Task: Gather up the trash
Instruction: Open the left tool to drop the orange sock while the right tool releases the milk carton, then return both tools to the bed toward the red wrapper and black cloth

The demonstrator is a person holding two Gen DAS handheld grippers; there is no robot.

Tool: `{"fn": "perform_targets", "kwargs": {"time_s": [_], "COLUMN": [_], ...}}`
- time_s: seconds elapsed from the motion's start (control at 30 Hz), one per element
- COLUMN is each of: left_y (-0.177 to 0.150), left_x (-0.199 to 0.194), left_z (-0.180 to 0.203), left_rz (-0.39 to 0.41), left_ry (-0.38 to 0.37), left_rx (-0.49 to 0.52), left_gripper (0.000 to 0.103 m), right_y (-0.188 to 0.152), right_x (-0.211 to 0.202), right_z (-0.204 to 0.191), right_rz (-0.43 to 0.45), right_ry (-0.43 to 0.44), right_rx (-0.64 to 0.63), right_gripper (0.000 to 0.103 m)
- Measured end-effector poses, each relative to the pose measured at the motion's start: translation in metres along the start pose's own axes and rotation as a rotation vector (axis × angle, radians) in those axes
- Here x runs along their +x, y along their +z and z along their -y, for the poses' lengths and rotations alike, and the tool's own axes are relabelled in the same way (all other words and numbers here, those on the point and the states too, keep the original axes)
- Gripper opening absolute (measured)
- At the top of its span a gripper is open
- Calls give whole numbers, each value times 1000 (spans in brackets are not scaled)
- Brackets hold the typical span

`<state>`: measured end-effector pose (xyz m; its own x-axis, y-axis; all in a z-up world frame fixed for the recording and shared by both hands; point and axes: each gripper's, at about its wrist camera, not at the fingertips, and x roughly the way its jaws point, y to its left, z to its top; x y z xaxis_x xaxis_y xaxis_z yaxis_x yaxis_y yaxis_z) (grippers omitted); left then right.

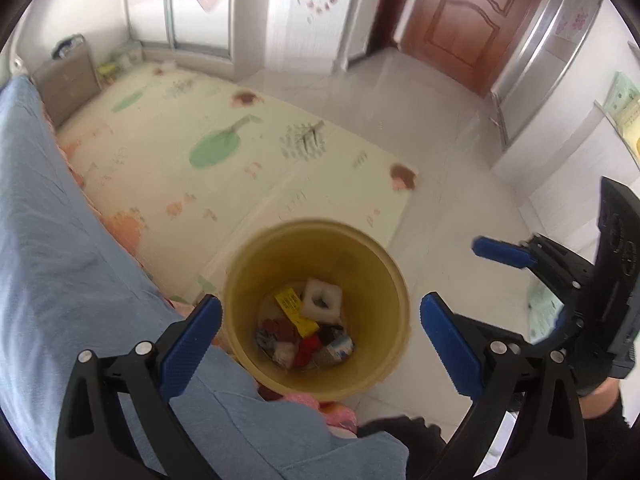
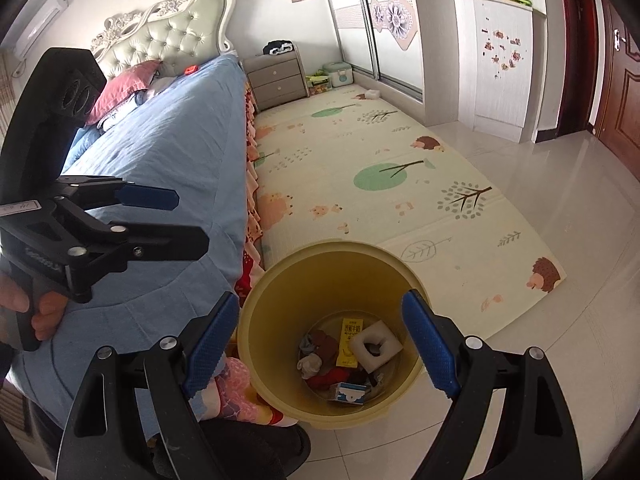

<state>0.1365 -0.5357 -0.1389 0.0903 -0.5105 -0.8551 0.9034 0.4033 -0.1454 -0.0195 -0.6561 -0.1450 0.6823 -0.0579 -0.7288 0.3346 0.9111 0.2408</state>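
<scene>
Left wrist view: the left gripper hangs over the bin with fingers wide apart and nothing between them. The right gripper is likewise spread and empty, above the same bin.

Position: the bin stands on the tile floor, just beside the near corner of the bed and at the near edge of the mat.

Risks:
- A gripper lowered off-centre could strike the rim and tip the bin, spilling the contents onto the floor.
- Both grippers are near each other over one opening; a simultaneous descent could make them collide.
- The blue bedspread hangs close to the rim on the left; a finger could snag it.

Appearance: the bin is a round yellow plastic pail, upright and open-topped. Trash covers only its bottom: a white foam block with a hole, a yellow carton, a small blue-and-white box, and red and brown scraps, possibly cloth or wrappers; the view is too soft to say. No loose trash is evident on the mat, so collection appears largely done.
</scene>
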Motion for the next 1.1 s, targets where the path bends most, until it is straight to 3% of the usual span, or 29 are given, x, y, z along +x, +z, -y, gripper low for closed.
{"fn": "perform_targets", "kwargs": {"time_s": [0.17, 0.4, 0.63, 1.1], "left_y": [-6, -42, -94, -224], "left_x": [-31, -98, -167, -292], "left_z": [-5, -32, -87, -216], "left_rz": [101, 250, 326, 421], "left_ry": [-8, 83, 213, 453], "left_rx": [-27, -90, -178, -418], "left_gripper": [99, 99, 99, 99], "right_y": [7, 15, 32, 45], "right_x": [-21, -39, -44, -8], "right_z": [-15, -68, -148, -336], "right_rz": [36, 72, 111, 69], "right_ry": [2, 89, 237, 447], "right_rx": [-17, -80, -192, -388], "right_gripper": [82, 85, 87, 87]}}
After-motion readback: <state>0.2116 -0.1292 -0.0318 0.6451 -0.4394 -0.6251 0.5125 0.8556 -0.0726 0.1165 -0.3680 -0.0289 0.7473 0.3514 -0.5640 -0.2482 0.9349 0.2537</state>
